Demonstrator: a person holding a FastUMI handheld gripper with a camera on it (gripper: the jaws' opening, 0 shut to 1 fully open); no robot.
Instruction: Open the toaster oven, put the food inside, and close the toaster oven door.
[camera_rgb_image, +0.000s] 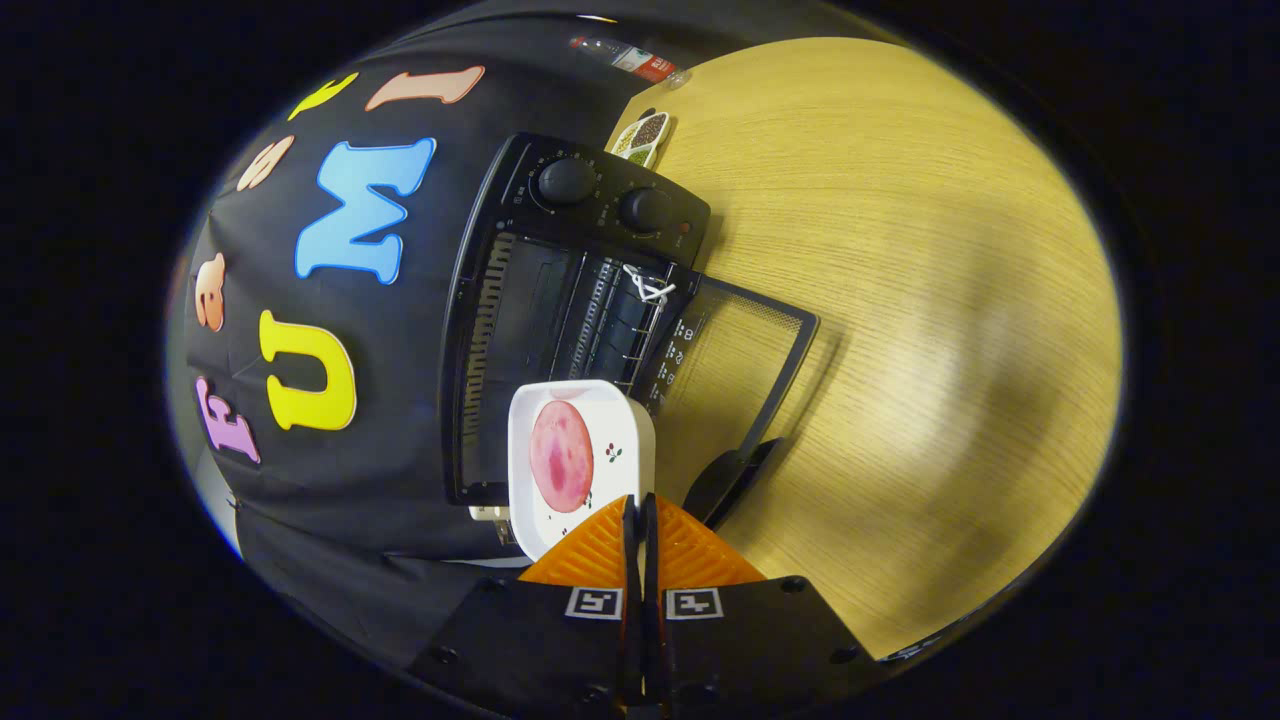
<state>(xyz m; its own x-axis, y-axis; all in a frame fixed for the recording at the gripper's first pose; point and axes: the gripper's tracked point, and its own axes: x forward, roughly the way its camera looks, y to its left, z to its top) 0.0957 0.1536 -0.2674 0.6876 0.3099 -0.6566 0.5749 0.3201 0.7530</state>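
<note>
We're pinching the white plate of ham with the gripper nearly closed, at the open toaster oven; door markings aren't legible.

Matt wood-grain table, glossy plate

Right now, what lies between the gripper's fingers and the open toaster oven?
In the gripper view, the white plate with a pink food slice lies there; the gripper pinches its near edge, and its far edge reaches the toaster oven.
</note>
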